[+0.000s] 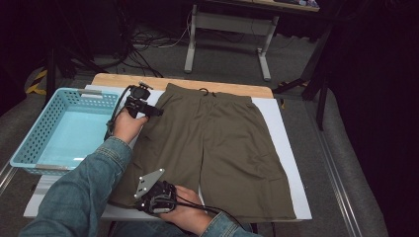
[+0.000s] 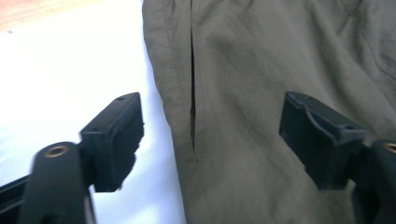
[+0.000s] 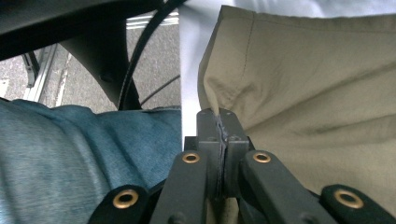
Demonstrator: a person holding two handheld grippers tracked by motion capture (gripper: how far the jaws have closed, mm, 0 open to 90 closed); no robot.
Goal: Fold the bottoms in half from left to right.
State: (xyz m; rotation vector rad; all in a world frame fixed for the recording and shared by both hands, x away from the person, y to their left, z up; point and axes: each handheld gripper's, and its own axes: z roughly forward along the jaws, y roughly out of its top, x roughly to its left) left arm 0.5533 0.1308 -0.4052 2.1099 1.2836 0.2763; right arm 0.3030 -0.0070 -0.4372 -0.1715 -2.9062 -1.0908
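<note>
Olive shorts (image 1: 217, 148) flat on bench (image 1: 257, 90); right claw (image 3: 219, 122) clamped on hem corner, left claw (image 2: 210, 140) jaws apart over pocket-side edge, gripping nothing.

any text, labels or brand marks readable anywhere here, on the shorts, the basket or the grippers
None can be read.
Olive shorts: no label, print or tag visible.
Blue basket: plain perforated walls, no marking.
Left gripper and right gripper: black jaws, no lettering.
Yellow and black striped tape on the floor: a pattern, no words.
</note>
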